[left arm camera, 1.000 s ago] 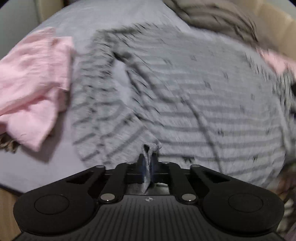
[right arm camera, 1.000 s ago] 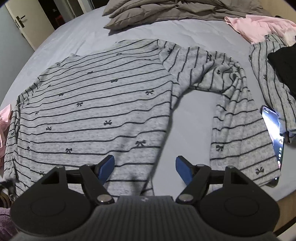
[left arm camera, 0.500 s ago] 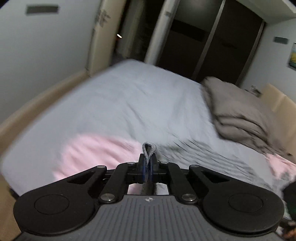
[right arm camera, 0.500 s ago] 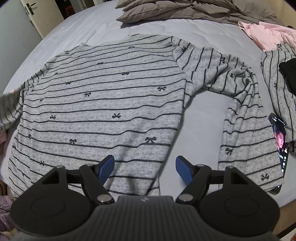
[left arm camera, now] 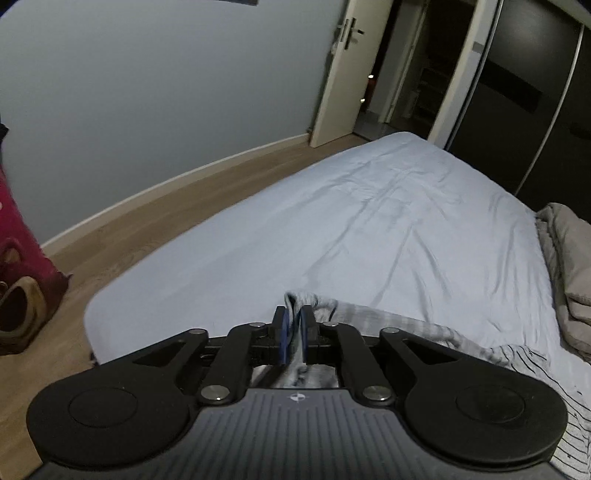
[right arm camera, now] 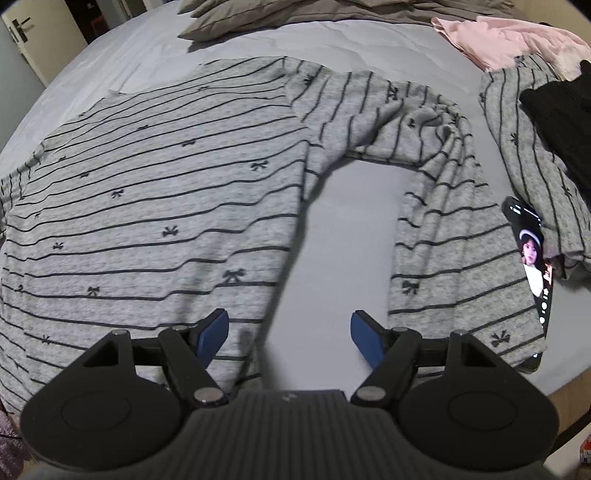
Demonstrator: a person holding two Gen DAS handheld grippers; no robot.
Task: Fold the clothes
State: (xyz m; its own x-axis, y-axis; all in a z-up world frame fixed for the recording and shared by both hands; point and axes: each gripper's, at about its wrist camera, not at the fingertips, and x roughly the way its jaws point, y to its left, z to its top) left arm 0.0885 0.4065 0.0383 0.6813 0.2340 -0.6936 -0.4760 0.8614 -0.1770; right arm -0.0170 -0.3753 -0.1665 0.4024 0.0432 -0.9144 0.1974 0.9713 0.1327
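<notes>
A grey long-sleeved shirt (right arm camera: 166, 192) with thin black stripes and small bows lies flat on the bed. Its right sleeve (right arm camera: 436, 229) bends down toward the bed's near edge. My right gripper (right arm camera: 288, 328) hangs open over the shirt's lower right side, one pad above the fabric and the other above bare sheet, with nothing between them. In the left wrist view my left gripper (left arm camera: 293, 325) has the other sleeve's cuff (left arm camera: 314, 304) between its blue pads. Its jaws are opening and a narrow gap shows. The sleeve (left arm camera: 406, 328) trails off to the right.
A lit phone (right arm camera: 533, 254) lies beside the right sleeve at the bed's edge. Another striped garment (right arm camera: 524, 122), a black one (right arm camera: 561, 110) and a pink one (right arm camera: 509, 40) lie at the right. Grey bedding (right arm camera: 295, 14) is piled at the back. Bare sheet (left arm camera: 369, 229), wooden floor and a red bag (left arm camera: 18, 240) lie left.
My left gripper rose and swung left with the cuff, from over the shirt to facing bare sheet and the door; its pads have parted slightly. The right gripper sank a little.
</notes>
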